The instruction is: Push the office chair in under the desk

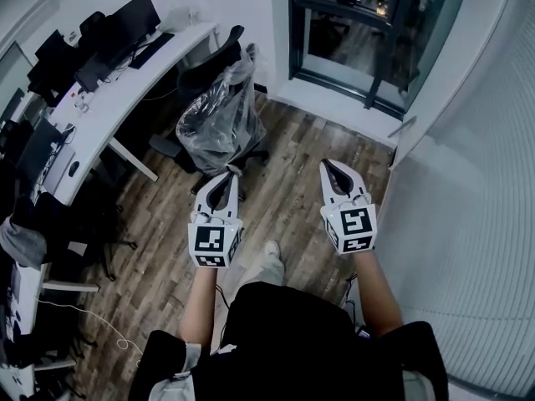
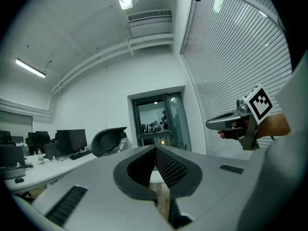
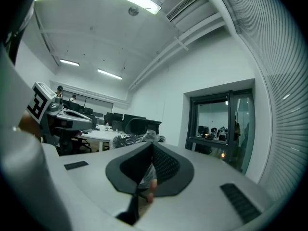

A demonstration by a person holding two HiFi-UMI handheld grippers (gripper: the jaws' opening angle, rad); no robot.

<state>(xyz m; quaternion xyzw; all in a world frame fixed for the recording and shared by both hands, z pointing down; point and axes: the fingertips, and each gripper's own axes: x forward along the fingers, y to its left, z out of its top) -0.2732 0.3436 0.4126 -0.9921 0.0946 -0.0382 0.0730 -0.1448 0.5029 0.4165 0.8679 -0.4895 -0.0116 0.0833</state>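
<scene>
The left gripper [image 1: 226, 176] and right gripper [image 1: 336, 167] are being held with jaws fully together, gripping nothing. The plastic-wrapped office chair [image 1: 219, 115] is being shown standing beside the white table [image 1: 117, 107], ahead of both grippers and untouched.

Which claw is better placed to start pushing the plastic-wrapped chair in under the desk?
Left. The left claw, shut and empty, points straight at the chair just ahead; the right claw, also shut, aims past the chair's side.

Steep overhead and both level views share the chair [image 1: 219, 119] [image 2: 108, 139] [image 3: 136, 125].
</scene>
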